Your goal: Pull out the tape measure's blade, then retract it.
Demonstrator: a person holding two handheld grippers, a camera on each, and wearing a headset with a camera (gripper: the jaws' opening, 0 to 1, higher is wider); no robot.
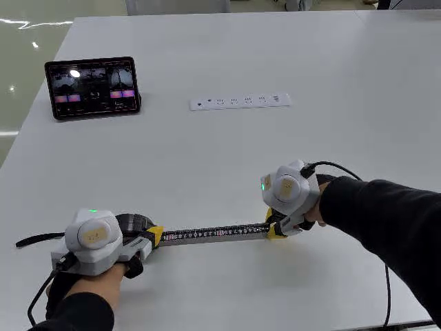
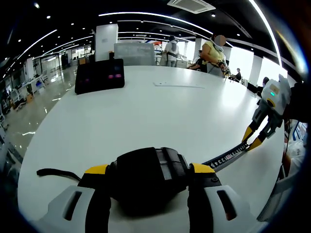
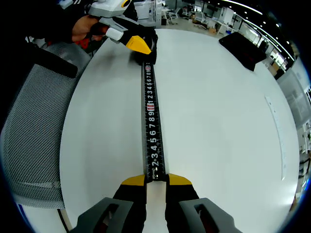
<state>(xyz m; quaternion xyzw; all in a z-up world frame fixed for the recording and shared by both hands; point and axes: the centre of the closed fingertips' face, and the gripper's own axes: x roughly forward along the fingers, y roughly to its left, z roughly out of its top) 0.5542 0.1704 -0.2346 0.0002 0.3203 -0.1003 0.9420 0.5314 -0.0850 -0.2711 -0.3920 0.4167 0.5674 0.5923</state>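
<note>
Closed down to a thin gap, the right claw (image 3: 156,180) pinches the free end of the blade (image 3: 152,126) between its yellow-tipped jaws, the lowest printed numbers sitting just ahead of the tips. In the head view this claw is at the right, low over the white surface (image 1: 207,158), with the blade running away from it to the left. At the blade's other end the left claw (image 2: 149,180) is shut on the tape measure's case (image 1: 136,224). Its jaws press on either side of the black body, which fills the space between them in the left gripper view, and the case looks to rest on the surface near the front left edge (a dark strap (image 1: 38,239) trails from it, away from the blade). The blade lies straight and flat between the two claws, just above or on the surface; I cannot tell which. As for progress, the drawing-out is plainly under way or done, since a good stretch of blade is showing, while the retracting is all left to do. That will likely mean bringing the right claw back toward the case with the blade under control rather than letting it snap. A tablet (image 1: 93,87) and a power strip (image 1: 240,102) lie well apart at the far side, out of the way
</note>
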